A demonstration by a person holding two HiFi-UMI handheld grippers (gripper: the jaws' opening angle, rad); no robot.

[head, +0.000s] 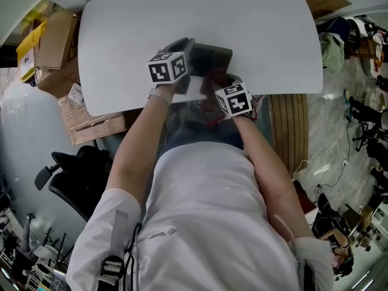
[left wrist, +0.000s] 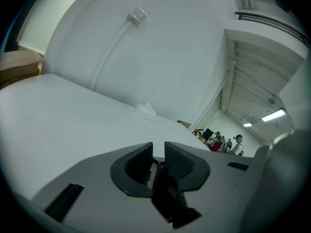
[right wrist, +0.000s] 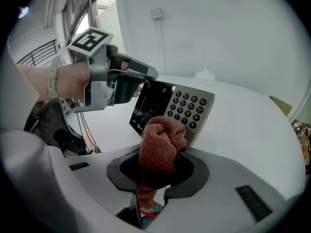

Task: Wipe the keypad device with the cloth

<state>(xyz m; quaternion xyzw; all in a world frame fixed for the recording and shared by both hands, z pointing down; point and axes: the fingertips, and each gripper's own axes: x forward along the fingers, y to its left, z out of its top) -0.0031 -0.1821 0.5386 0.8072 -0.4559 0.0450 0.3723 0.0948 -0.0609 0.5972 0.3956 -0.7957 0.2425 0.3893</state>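
Left tongs point(left wrist: 158, 152) tight on the keypad device point(right wrist: 181, 108), right tongs point(right wrist: 158, 168) tight on the bunched cloth point(right wrist: 161, 139).

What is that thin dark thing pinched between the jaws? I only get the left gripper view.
Observer: The right gripper view shows it. It is a grey keypad device with a dark screen and round black keys, gripped at its upper edge by the left gripper.
Visitor: Is it lying flat?
Observer: No, it is tilted up from the white table, with its keys facing the other gripper.
Visitor: What is that other one doing?
Observer: The right gripper clamps a bunched reddish-brown terry cloth, held in front of the device's lower edge. I cannot tell whether the cloth touches it.
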